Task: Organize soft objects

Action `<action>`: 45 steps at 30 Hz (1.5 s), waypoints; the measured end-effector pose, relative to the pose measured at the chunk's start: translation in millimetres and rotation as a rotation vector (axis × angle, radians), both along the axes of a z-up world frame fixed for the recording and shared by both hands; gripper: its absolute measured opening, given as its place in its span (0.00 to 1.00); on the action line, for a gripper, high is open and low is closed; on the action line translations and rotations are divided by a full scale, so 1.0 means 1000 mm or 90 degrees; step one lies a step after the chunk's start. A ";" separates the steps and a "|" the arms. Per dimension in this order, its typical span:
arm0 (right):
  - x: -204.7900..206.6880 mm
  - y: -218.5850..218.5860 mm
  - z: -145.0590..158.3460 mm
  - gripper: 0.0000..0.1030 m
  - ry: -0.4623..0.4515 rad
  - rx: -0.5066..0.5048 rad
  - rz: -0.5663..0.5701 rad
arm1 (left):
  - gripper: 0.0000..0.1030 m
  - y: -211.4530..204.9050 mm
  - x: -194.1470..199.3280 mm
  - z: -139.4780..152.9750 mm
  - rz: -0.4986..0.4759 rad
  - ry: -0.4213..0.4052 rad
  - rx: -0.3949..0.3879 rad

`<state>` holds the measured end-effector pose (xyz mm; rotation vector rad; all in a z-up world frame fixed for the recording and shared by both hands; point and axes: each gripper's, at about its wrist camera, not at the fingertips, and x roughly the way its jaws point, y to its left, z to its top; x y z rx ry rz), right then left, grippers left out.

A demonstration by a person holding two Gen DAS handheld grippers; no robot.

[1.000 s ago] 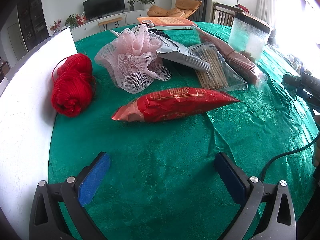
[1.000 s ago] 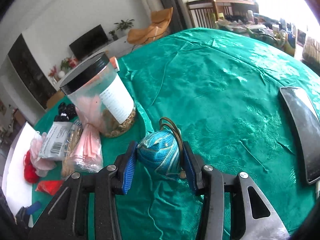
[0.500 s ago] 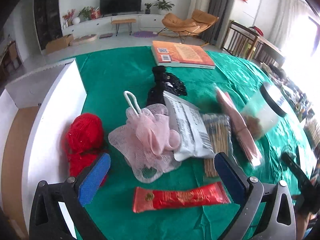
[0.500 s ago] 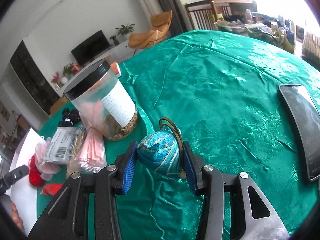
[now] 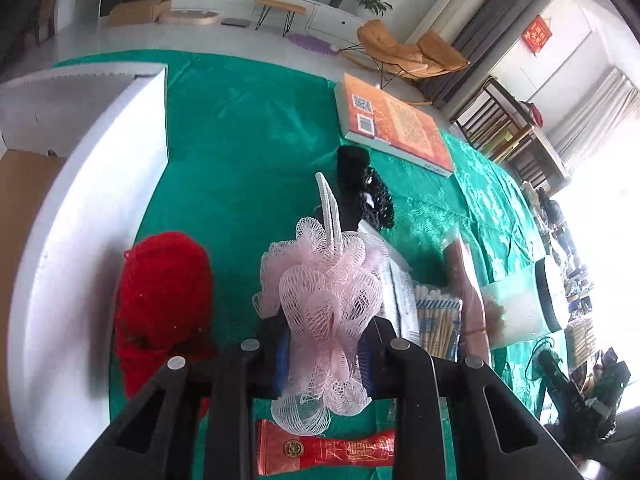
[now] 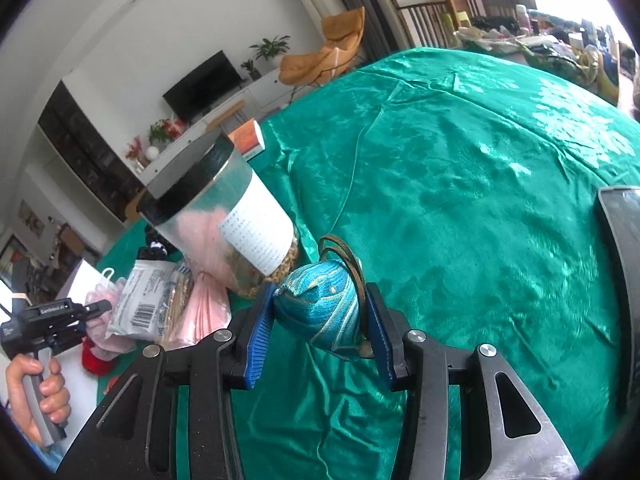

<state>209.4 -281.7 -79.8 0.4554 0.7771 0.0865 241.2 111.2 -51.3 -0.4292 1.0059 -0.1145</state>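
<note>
Your left gripper (image 5: 325,350) is pinched on the pale pink mesh bath pouf (image 5: 326,300), blue pads pressed into its lower half; the pouf's white cord loop (image 5: 330,212) stands up past the jaws. Just left of it lies the red yarn skein (image 5: 162,300), close against the wall of the white foam box (image 5: 92,184) at the table's left edge. Below the pouf, nearest you, a red foil snack packet (image 5: 324,452) lies flat on the green satin tablecloth (image 5: 240,140). To the right of the pouf sit a white printed pouch (image 5: 400,300), a clear bag of wooden sticks (image 5: 436,320), a pinkish cellophane bundle (image 5: 468,280) and a clear jar with a black lid (image 5: 528,304). Beyond the pouf a black knitted item (image 5: 362,184) rests, and farther out an orange-covered book (image 5: 396,120) lies near the far edge. Your right gripper (image 6: 320,328) is clamped on a teal patterned fabric ball (image 6: 320,308) with a brown loop (image 6: 348,260) on top, held low over the cloth; whether it touches the cloth, I cannot tell. The jar stands just behind it to the left, and a dark flat phone-like slab (image 6: 624,264) lies at the right edge. Your left hand (image 6: 36,392) shows at far left, gripping the other tool's handle.
</note>
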 end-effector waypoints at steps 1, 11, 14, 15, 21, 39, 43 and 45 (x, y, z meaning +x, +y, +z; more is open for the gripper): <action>0.010 -0.006 0.009 0.45 -0.002 -0.004 0.002 | 0.26 0.003 -0.002 0.009 -0.002 -0.010 -0.005; 0.036 0.032 0.121 0.45 -0.076 -0.119 0.140 | 0.26 0.048 -0.062 0.093 -0.014 -0.113 -0.035; 0.017 0.086 0.142 0.45 -0.093 -0.098 0.235 | 0.26 0.080 -0.099 0.109 0.002 -0.131 -0.026; 0.010 0.108 0.147 0.45 -0.097 -0.088 0.269 | 0.26 0.091 -0.111 0.113 0.011 -0.134 -0.017; -0.047 0.255 0.160 0.45 -0.102 0.020 0.496 | 0.27 0.163 -0.185 0.106 0.106 -0.108 0.085; -0.060 0.254 0.054 0.78 0.010 -0.071 0.391 | 0.98 0.086 -0.201 0.053 0.061 -0.109 0.110; -0.055 0.183 0.009 0.78 0.071 -0.198 0.235 | 0.98 -0.016 -0.184 0.027 -0.104 -0.089 0.128; -0.053 0.153 -0.006 0.78 0.092 -0.219 0.171 | 0.98 -0.054 -0.172 0.004 -0.152 -0.069 0.155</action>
